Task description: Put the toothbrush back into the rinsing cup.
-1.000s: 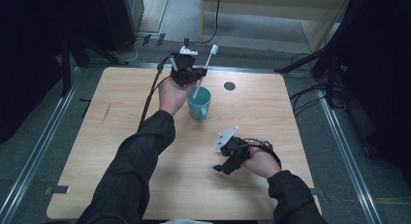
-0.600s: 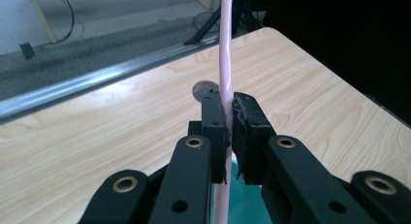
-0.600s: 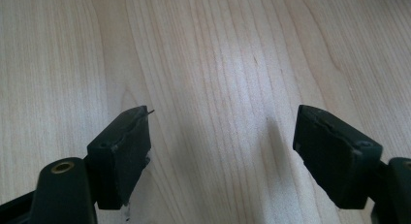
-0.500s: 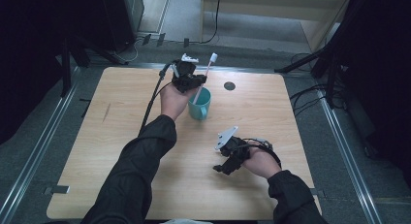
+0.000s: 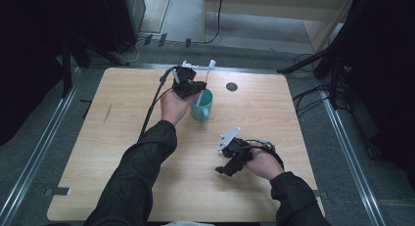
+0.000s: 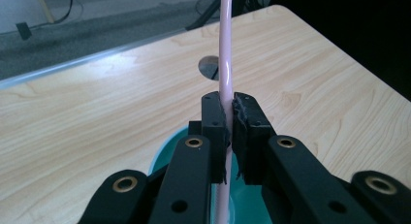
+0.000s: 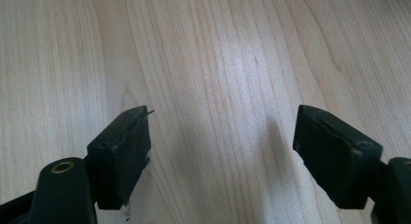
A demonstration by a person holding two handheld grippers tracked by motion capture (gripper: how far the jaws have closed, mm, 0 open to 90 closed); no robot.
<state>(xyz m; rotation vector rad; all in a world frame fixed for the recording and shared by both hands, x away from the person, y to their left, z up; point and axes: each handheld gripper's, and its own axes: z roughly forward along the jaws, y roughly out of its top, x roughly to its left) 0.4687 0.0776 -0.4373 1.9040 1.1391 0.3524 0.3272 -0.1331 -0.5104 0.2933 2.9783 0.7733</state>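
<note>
The toothbrush (image 5: 204,80) stood nearly upright, head up, its lower end inside the teal cup (image 5: 201,104) near the table's (image 5: 122,138) far edge, clamped by the left gripper (image 5: 188,84). The right gripper (image 5: 230,157) hovered near the front-right corner, jaws apart.

No readable text or labels, so far as visible.

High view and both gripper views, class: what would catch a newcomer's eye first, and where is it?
The left tongs, at the table's far middle, are shut on a pale pink toothbrush standing in a teal cup. The right tongs gape open over bare wood nearer the person.
</note>
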